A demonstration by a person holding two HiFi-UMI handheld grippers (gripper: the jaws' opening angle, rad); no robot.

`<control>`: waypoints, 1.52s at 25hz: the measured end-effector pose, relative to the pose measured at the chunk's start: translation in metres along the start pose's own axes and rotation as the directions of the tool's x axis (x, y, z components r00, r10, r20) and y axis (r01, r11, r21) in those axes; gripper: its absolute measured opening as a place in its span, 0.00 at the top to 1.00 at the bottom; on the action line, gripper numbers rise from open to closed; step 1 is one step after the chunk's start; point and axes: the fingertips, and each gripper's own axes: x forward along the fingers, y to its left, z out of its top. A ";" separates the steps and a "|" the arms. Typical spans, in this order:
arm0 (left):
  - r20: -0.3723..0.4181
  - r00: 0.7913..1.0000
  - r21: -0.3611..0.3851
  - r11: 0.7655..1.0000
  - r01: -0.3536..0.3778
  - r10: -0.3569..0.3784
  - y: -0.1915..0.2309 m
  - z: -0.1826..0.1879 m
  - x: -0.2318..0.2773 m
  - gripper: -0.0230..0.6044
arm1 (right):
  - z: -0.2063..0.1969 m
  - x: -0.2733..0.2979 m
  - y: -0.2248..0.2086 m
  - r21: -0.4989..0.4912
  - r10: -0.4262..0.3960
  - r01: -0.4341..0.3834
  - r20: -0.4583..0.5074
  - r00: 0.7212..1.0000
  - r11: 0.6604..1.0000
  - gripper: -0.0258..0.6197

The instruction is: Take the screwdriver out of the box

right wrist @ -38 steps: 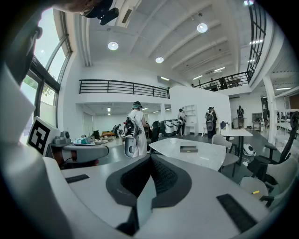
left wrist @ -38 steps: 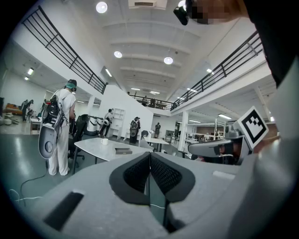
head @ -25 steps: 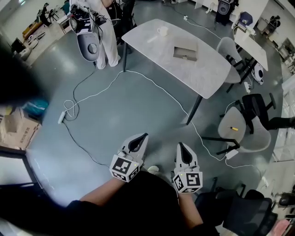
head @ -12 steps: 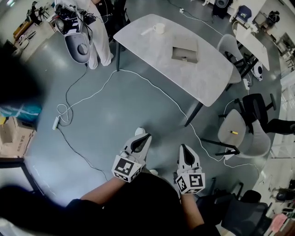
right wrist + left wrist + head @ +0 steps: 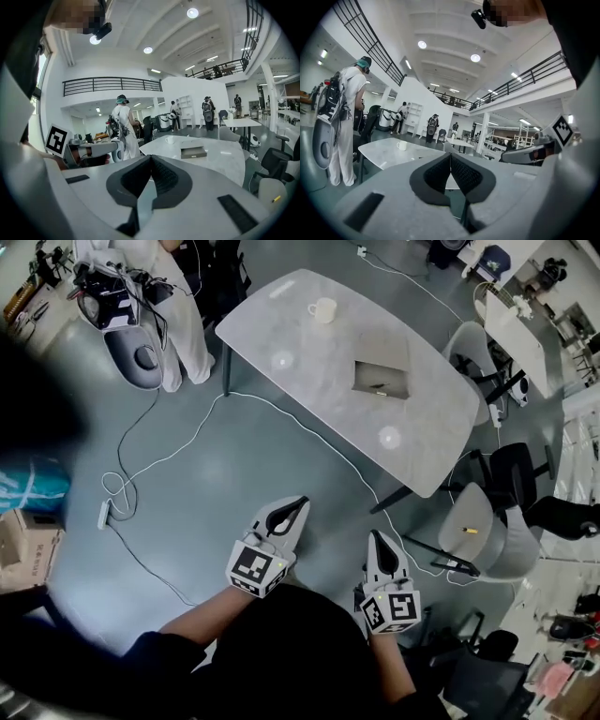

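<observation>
Judged as the approach: left tool (image 5: 298, 502) and right tool (image 5: 377, 535), both clenched and empty, hang over the floor well short of the box (image 5: 382, 379) on the desk (image 5: 281, 324), its screwdriver too small to see; next, reach it and unclench one.

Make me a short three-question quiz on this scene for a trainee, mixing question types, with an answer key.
1. True or false: the left tool is shut with nothing between its jaws.
2. Which thing shares the pale grey stone-look table with the flat grey box? A) white ceramic mug B) green bottle C) laptop
3. Is the right tool touching the box?
Key: 1 true. 2 A. 3 no; both tools are over the grey floor, short of the table.
</observation>
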 end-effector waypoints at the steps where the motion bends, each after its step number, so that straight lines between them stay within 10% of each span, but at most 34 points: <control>1: -0.001 1.000 -0.002 1.000 0.017 -0.017 0.009 0.004 0.007 0.94 | 0.006 0.012 0.000 -0.002 -0.007 0.007 0.001 1.000 1.000 0.96; 21: -0.059 0.986 -0.013 0.987 0.158 -0.158 0.071 0.017 0.101 0.94 | 0.038 0.122 -0.024 0.034 -0.045 0.044 0.030 0.999 0.998 0.96; 38: -0.288 0.947 0.127 0.975 0.184 -0.141 0.104 0.003 0.359 0.94 | 0.103 0.258 -0.236 0.143 -0.064 0.055 0.053 0.997 0.988 0.96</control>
